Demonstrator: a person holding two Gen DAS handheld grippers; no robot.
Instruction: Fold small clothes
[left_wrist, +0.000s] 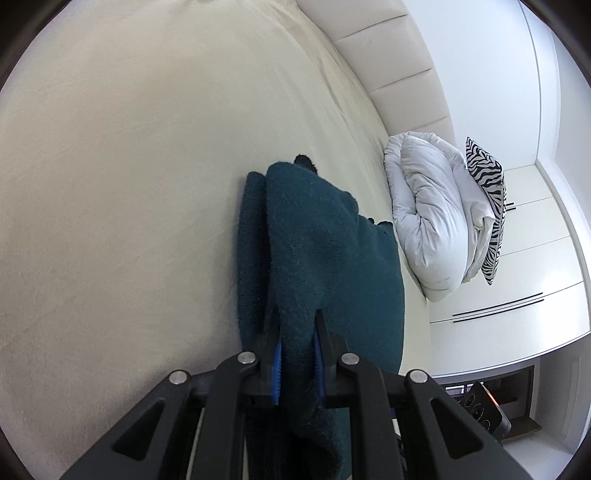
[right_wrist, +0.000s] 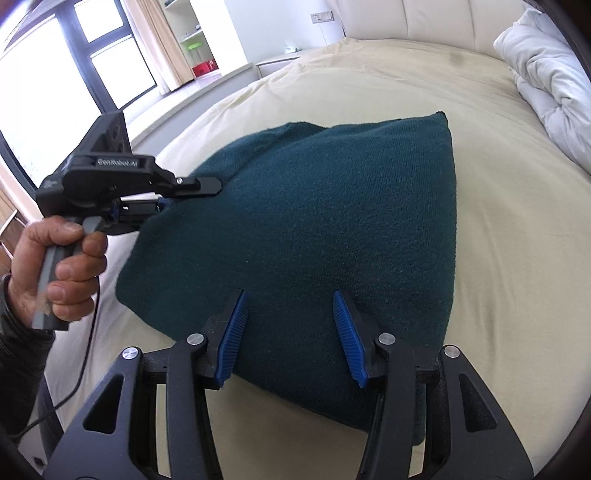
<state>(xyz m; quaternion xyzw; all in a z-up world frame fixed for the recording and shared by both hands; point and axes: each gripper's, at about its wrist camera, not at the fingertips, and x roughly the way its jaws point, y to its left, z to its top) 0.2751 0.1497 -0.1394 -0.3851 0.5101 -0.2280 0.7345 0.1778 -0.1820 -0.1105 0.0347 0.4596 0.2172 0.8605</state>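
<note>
The teal garment (right_wrist: 317, 229) is a fuzzy, matt knit, the bedsheet (right_wrist: 517, 258) a smooth cream cloth, the duvet (left_wrist: 428, 214) crinkled white fabric, and the right gripper (right_wrist: 291, 332) is matt black plastic with ribbed blue pads (right_wrist: 232, 339) and shiny metal pins.

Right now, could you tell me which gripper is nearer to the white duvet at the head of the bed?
Cannot tell. The left gripper clamps the teal garment at its window-side edge; the right gripper hovers open above its near edge. The white duvet lies far beyond.
</note>
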